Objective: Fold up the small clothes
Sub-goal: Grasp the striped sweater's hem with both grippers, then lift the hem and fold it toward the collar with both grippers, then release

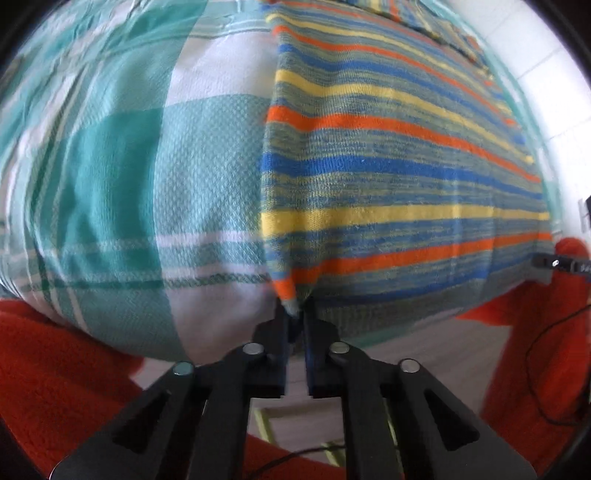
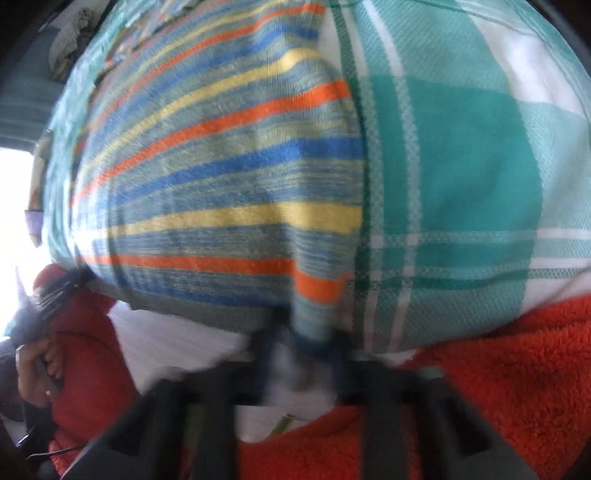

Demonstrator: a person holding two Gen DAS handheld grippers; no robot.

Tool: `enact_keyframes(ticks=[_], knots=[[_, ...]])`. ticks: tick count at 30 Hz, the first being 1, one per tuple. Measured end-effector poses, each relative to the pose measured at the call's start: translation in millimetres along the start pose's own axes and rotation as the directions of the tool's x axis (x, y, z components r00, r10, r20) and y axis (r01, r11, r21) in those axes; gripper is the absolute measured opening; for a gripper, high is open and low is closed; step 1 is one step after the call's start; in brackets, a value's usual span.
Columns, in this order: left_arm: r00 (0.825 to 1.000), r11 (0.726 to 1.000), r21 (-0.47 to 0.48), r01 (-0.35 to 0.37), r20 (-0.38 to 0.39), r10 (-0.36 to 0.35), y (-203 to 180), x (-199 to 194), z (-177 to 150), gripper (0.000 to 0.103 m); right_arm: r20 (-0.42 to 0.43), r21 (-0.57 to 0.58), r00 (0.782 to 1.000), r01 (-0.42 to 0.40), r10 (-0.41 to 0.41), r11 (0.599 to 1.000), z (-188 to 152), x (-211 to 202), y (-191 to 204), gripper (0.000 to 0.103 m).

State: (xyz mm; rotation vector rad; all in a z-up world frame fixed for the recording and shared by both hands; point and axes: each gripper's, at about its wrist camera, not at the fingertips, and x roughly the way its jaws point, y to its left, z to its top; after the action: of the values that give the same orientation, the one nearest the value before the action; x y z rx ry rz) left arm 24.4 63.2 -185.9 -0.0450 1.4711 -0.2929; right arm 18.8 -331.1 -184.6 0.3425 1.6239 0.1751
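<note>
striped knit top [image 1: 388, 177] lies flat on the checked cloth [image 1: 122, 177] over the bench, near edge hanging off. left tongs [image 1: 295, 314] clamped on its near corner; right tongs [image 2: 310, 332] pinch the other corner, tho blurred. fold prob. just starting, no finished crease visible.

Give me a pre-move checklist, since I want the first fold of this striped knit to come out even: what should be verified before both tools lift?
1. Left tool shut on the near left corner of the striped knit: ok.
2. Right tool closed on the near right corner: probably ok, but the right wrist view is blurred, so cannot tell for sure.
3. Only the knit pinched, not the teal checked cloth beneath: left ok; right cannot tell.
4. Knit lying flat, stripes running straight: ok.
5. Far edge of the knit free of other items: cannot tell, another striped piece lies close there.
</note>
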Motion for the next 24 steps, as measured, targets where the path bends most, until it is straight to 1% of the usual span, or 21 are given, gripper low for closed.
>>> enact_keyframes(ticks=[2, 4, 5, 6, 7, 8, 10, 11, 13, 15, 17, 18, 20, 21, 22, 23, 24], knots=[[0.999, 0.999, -0.005, 0.04, -0.004, -0.04, 0.4, -6.8, -0.5, 0.004, 0.019, -0.008, 1.0, -0.024, 0.024, 1.0, -4.4, -14.9, -1.4, 0.006], [0.991, 0.991, -0.017, 0.132, -0.001, -0.132, -1.4, -19.8, 3.4, 0.004, 0.043, -0.012, 0.996, -0.081, 0.081, 0.997, -6.0, -34.0, -0.3, 0.006], [0.984, 0.984, -0.023, 0.175, 0.01, -0.175, -3.0, -30.0, 7.1, 0.004, 0.064, -0.007, 0.99, -0.129, 0.129, 0.992, -4.8, -43.6, -0.5, 0.006], [0.976, 0.976, -0.028, 0.214, 0.033, -0.213, -3.2, -40.5, 15.9, 0.004, 0.092, -0.004, 0.978, -0.186, 0.186, 0.982, -1.3, -56.8, 0.4, 0.006], [0.968, 0.969, -0.031, 0.245, 0.055, -0.243, -1.6, -49.6, 25.0, 0.004, 0.12, -0.006, 0.968, -0.222, 0.221, 0.975, 3.6, -67.1, 0.5, 0.006], [0.959, 0.961, -0.034, 0.275, 0.086, -0.271, -1.1, -60.8, 38.6, 0.004, 0.15, -0.009, 0.958, -0.247, 0.245, 0.969, 10.4, -77.3, 0.6, 0.006], [0.942, 0.951, -0.038, 0.308, 0.15, -0.3, 1.4, -80.3, 73.8, 0.004, 0.217, -0.019, 0.932, -0.292, 0.289, 0.956, 32.5, -98.4, -0.1, 0.006], [0.936, 0.949, -0.036, 0.314, 0.182, -0.302, 1.0, -88.8, 93.1, 0.004, 0.251, -0.021, 0.92, -0.305, 0.3, 0.952, 48.5, -107.8, -1.9, 0.006], [0.927, 0.956, -0.023, 0.292, 0.251, -0.277, 0.2, -102.0, 135.8, 0.004, 0.322, -0.027, 0.897, -0.312, 0.303, 0.95, 83.8, -123.2, -4.4, 0.006], [0.921, 0.962, -0.031, 0.273, 0.299, -0.252, 2.7, -105.0, 190.5, 0.004, 0.389, -0.023, 0.871, -0.318, 0.302, 0.948, 127.9, -134.8, -10.2, 0.006], [0.916, 0.957, -0.064, 0.281, 0.316, -0.248, 12.9, -95.7, 242.8, 0.004, 0.433, -0.011, 0.849, -0.332, 0.304, 0.943, 176.7, -140.6, -16.6, 0.006], [0.916, 0.958, -0.075, 0.277, 0.322, -0.24, 18.2, -90.1, 264.4, 0.004, 0.445, -0.012, 0.844, -0.329, 0.3, 0.944, 207.8, -138.7, -12.5, 0.006], [0.917, 0.964, -0.081, 0.255, 0.338, -0.214, 23.6, -75.0, 311.3, 0.005, 0.471, 0.002, 0.835, -0.323, 0.284, 0.946, 251.8, -134.7, -16.1, 0.006], [0.916, 0.967, -0.083, 0.239, 0.351, -0.196, 22.5, -62.6, 338.0, 0.007, 0.48, 0.004, 0.829, -0.329, 0.287, 0.944, 276.0, -126.2, -16.2, 0.006], [0.917, 0.968, -0.093, 0.234, 0.353, -0.187, 28.1, -53.9, 354.2, 0.009, 0.504, 0.007, 0.816, -0.331, 0.283, 0.943, 297.7, -117.9, -16.9, 0.007], [0.925, 0.969, -0.133, 0.208, 0.349, -0.15, 32.9, -40.7, 373.7, 0.021, 0.538, 0.007, 0.793, -0.343, 0.286, 0.939, 314.2, -110.8, -20.9, 0.012], [0.931, 0.966, -0.179, 0.189, 0.346, -0.118, 40.6, -34.5, 379.1, 0.037, 0.567, 0.007, 0.775, -0.342, 0.278, 0.94, 330.0, -105.3, -22.0, 0.02]])
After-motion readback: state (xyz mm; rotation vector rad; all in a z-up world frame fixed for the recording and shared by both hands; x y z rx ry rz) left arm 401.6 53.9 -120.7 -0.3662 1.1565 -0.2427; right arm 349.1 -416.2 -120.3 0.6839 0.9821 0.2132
